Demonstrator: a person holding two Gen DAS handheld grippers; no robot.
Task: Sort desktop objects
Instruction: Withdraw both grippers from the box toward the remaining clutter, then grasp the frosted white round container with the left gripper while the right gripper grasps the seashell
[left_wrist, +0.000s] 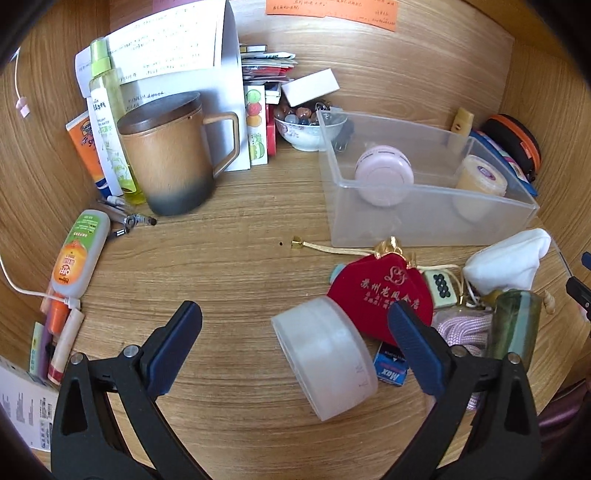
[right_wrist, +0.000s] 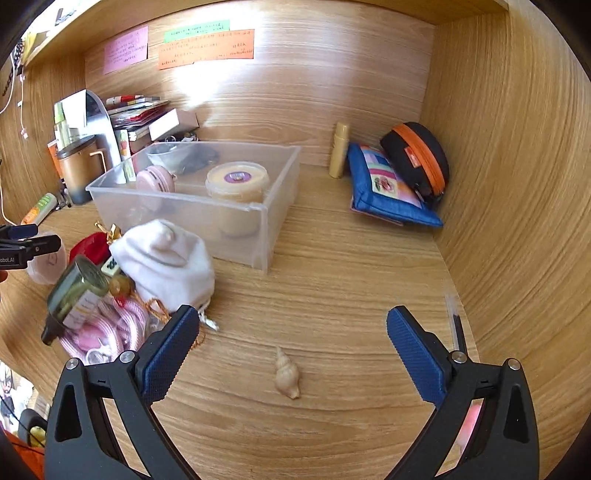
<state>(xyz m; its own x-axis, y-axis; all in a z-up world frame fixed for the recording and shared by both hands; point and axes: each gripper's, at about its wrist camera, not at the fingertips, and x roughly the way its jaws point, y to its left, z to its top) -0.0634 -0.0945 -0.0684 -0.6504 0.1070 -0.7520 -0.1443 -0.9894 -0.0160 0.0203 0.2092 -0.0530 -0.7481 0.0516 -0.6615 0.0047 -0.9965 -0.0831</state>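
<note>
My left gripper (left_wrist: 295, 325) is open, and a translucent tape roll (left_wrist: 325, 356) lies on the desk between its fingers, nearer the right one. A red pouch (left_wrist: 380, 291), a mahjong tile (left_wrist: 441, 286), a white pouch (left_wrist: 506, 264) and a green glass bottle (left_wrist: 515, 325) lie to its right. A clear plastic bin (left_wrist: 424, 184) holds a pink round case (left_wrist: 384, 173) and a yellow jar (left_wrist: 480, 177). My right gripper (right_wrist: 291, 328) is open above a small seashell (right_wrist: 286, 374). The bin (right_wrist: 199, 199) stands behind it.
A brown lidded mug (left_wrist: 170, 151), tubes, a spray bottle and papers stand at the back left. A bowl of beads (left_wrist: 303, 125) is behind the bin. A blue pouch (right_wrist: 384, 188) and a black-orange case (right_wrist: 417, 162) lean in the right corner. A pen (right_wrist: 456, 325) lies by the right wall.
</note>
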